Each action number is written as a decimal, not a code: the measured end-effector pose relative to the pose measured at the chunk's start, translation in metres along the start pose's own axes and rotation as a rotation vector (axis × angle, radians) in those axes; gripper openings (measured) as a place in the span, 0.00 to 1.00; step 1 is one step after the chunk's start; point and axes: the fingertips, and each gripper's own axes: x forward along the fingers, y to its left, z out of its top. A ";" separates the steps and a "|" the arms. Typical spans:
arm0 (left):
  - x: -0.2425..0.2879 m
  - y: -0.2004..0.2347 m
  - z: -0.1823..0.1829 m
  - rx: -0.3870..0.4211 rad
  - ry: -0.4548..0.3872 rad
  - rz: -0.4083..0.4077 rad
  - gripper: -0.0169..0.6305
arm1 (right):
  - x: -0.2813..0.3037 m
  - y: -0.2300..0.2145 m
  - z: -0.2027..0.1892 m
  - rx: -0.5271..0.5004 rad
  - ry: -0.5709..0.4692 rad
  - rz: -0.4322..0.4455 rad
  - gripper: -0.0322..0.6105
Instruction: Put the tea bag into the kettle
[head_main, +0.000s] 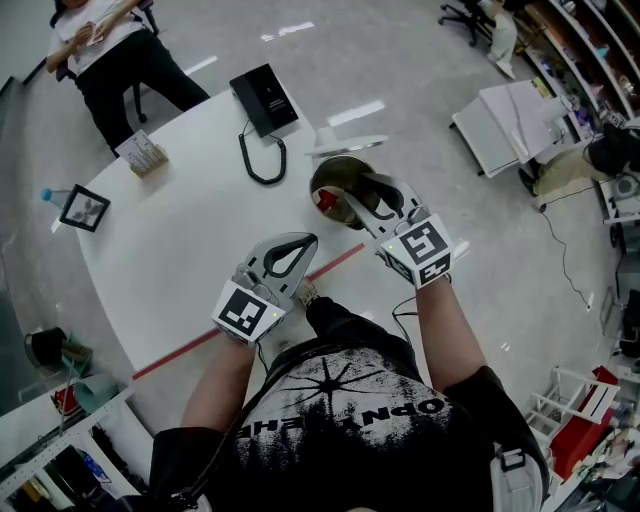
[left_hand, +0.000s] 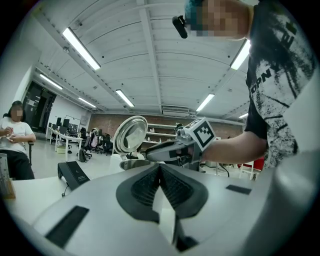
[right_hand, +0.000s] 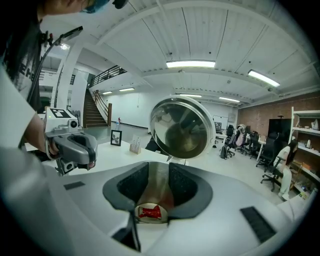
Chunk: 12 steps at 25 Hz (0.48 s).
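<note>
Dropping the tea bag (right_hand: 150, 212): down inside the kettle (head_main: 335, 162), under the right tongs (right_hand: 159, 172), wide open, holding nothing. With left tongs (left_hand: 160, 172) shut, empty. Next: pull back, close the lid (right_hand: 182, 127).

kettle (head_main: 340, 185) standing on table (head_main: 180, 250), near right edge | tea bag (head_main: 325, 200) lying in kettle's mouth | phone (head_main: 265, 100) sitting behind-left of kettle | right gripper (head_main: 362, 195) hovering over kettle | left gripper (head_main: 290, 250) hanging before-left of kettle

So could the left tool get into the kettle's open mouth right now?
Probably not. The right tool hangs over the mouth of the kettle with its jaws apart, blocking the way in. The lid stands up, so only that tool is in the way. The left tool sits shut, off to the side.
</note>
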 end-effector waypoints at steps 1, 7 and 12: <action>-0.001 -0.001 0.000 0.002 0.000 0.001 0.04 | -0.001 0.001 0.001 -0.008 -0.005 -0.002 0.24; -0.012 -0.002 0.007 0.026 -0.005 0.028 0.05 | -0.011 0.005 0.017 -0.059 -0.048 -0.025 0.24; -0.034 -0.008 0.015 0.045 -0.005 0.073 0.04 | -0.022 0.018 0.028 -0.072 -0.094 -0.023 0.19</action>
